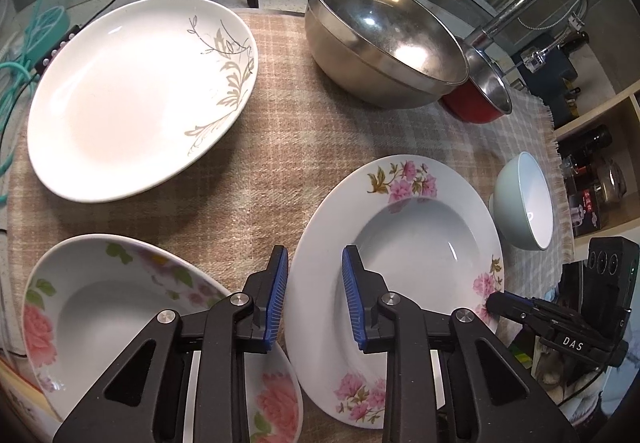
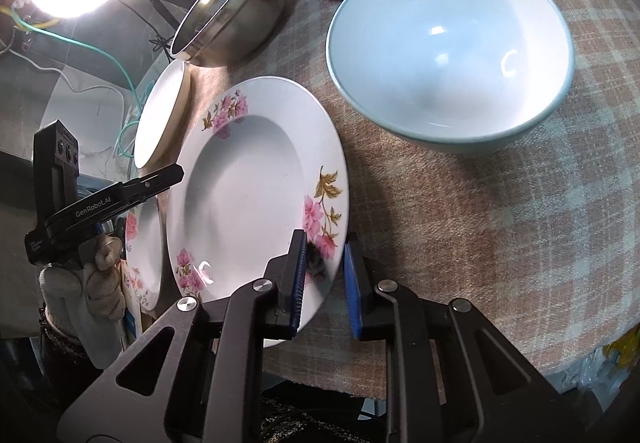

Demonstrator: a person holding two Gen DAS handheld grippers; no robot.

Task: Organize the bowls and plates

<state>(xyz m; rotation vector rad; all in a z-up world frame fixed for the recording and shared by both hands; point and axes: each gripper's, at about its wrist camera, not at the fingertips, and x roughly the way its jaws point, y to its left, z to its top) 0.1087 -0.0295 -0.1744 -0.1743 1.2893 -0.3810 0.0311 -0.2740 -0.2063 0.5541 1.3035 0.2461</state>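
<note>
Pink-flower plate (image 2: pixel 256 179) lies on desk cloth (image 2: pixel 500 227). Right tool (image 2: pixel 324 275) and left tool (image 1: pixel 314 291) both straddle opposite rims, jaws narrowed; pad contact unclear. Glazed ceramic: stiff, slippery, chip-prone. You grip flat rim only.

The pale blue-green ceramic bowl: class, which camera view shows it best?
The right wrist view: the pale blue-green ceramic bowl fills it, rim and inside clear. The left wrist view shows it small at the right edge.
</note>
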